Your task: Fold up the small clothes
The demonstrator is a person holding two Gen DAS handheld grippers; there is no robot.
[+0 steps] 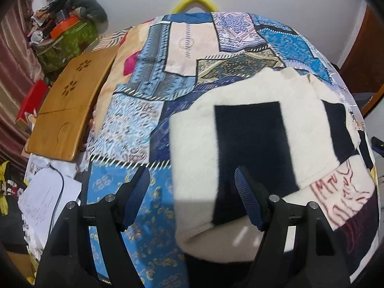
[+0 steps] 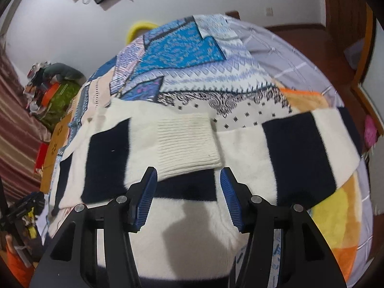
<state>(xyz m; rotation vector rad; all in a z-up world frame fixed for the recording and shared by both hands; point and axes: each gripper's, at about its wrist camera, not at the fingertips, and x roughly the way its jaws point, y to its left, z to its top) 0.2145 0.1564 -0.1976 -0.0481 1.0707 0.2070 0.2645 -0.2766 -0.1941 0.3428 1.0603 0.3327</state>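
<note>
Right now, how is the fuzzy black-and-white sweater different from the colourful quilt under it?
The sweater has big plain cream and navy blocks; the patchwork quilt is busy with small blue prints. The sweater looks fluffy, with a ribbed cuff; the quilt looks flat and smooth. The sweater covers only part of the bed; the quilt spreads far wider. Both lie spread out on the bed, and neither is held.
</note>
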